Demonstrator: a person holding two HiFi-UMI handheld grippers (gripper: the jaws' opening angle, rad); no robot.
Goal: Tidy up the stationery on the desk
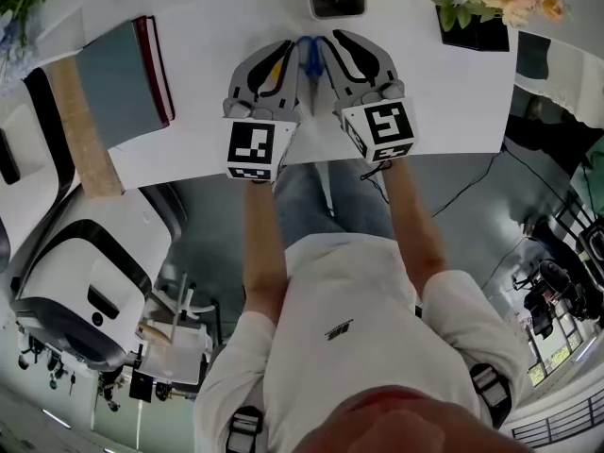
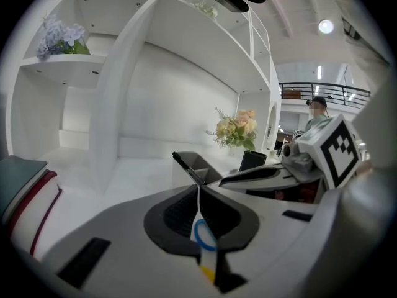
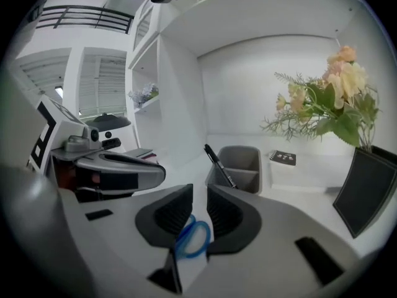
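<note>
**Scissors (image 1: 309, 55) mid-desk between two converging grippers**

On the left gripper (image 2: 198, 190): pinched down to a hairline slit at the tips, clamping nothing that shows plainly. Through the wider gap behind the pads, one blue ring and a yellow sliver (image 2: 208, 272), held or merely underneath, impossible to tell.

On the right gripper (image 3: 199, 194): narrowly parted, both blue handle loops low in the gap, pads not pressing them.

Sit side by side, tips angled toward each other, over the white desk (image 1: 217, 55), about midway between its front and far edges.

Beyond, at the far edge, a grey pen holder (image 3: 242, 166) with a black pen (image 3: 218, 163) leaning out. At the far right corner, flowers (image 3: 335, 98) in a black vase (image 3: 366, 191). Toward the left edge, stacked teal and red books (image 1: 123, 78).
</note>
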